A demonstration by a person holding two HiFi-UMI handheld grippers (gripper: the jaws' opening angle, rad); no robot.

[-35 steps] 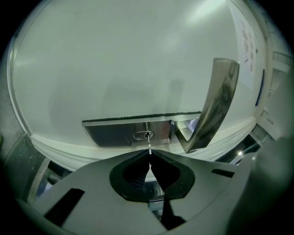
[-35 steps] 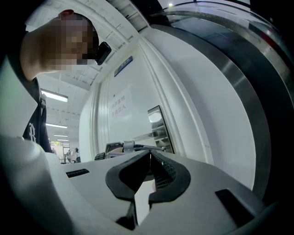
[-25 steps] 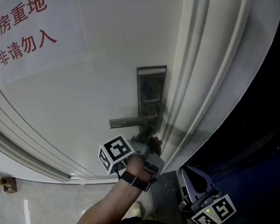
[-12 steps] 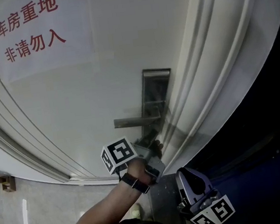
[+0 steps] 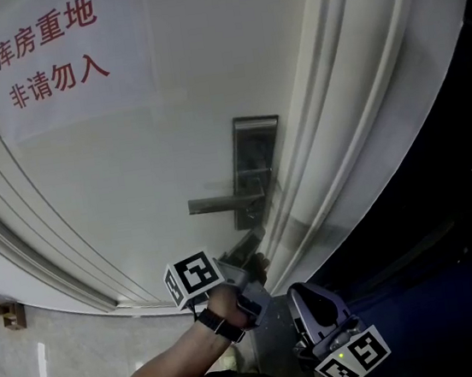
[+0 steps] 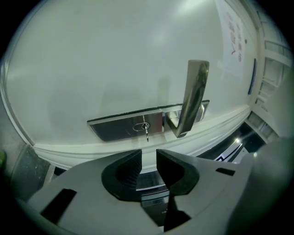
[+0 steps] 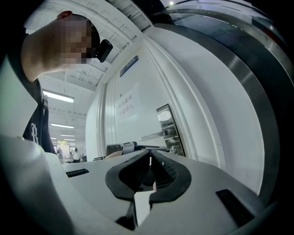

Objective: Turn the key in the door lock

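Observation:
A steel lock plate (image 5: 255,172) with a lever handle (image 5: 223,202) is set in the white door (image 5: 155,159). In the left gripper view a small key (image 6: 146,131) sticks out of the keyhole in the lock plate (image 6: 119,127), beside the handle (image 6: 193,98). My left gripper (image 6: 148,156) sits a short way back from the key, its jaws a little apart and open with nothing between them. In the head view the left gripper (image 5: 251,250) is just below the plate. My right gripper (image 5: 308,307) hangs lower right. Its jaws, seen in the right gripper view (image 7: 150,154), are shut on nothing.
A paper sign with red characters (image 5: 49,48) hangs on the door's upper left. The moulded door frame (image 5: 334,144) runs along the right of the lock, with dark space beyond it. Pale floor tiles (image 5: 34,356) show at the lower left.
My left gripper has drawn down and away from the lock plate, leaving the key in the keyhole. The right gripper has drifted slightly left.

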